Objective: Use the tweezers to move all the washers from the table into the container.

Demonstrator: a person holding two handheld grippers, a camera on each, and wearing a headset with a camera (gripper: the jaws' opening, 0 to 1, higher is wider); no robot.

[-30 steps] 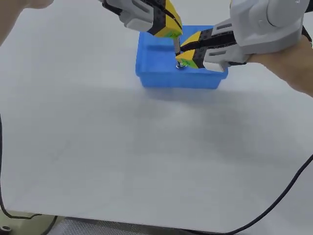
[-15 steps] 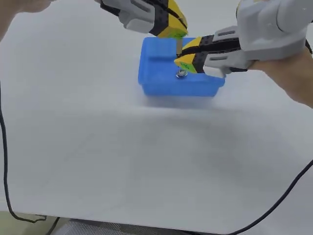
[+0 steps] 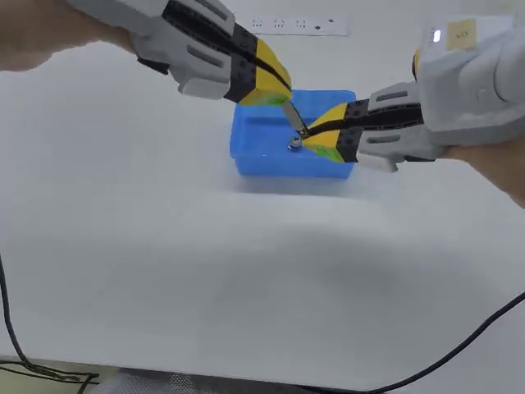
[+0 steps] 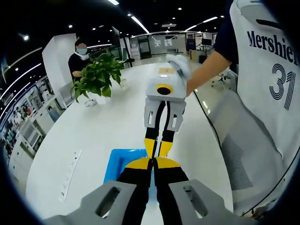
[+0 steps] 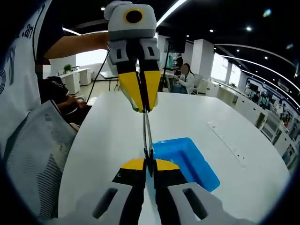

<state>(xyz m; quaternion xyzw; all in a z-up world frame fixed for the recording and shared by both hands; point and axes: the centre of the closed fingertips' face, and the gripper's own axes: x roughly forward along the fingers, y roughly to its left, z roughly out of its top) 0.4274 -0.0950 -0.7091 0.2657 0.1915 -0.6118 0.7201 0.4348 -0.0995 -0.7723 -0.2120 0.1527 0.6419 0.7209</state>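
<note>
Position: washer [image 3: 295,145] over the blue container [image 3: 254,158].
The left gripper [image 3: 279,92] and right gripper [image 3: 317,136] both clamp the tweezers [image 3: 293,121]; the washer is at their tip, just beside the right gripper's jaws.

Left claw [image 4: 153,162] pinched together, right claw [image 4: 157,150] opposite, blue container [image 4: 121,163] below

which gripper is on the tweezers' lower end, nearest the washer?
The right gripper, at the right of the head view: it pinches the tweezers just above the washer, over the blue container. The left gripper holds their upper end.
</note>
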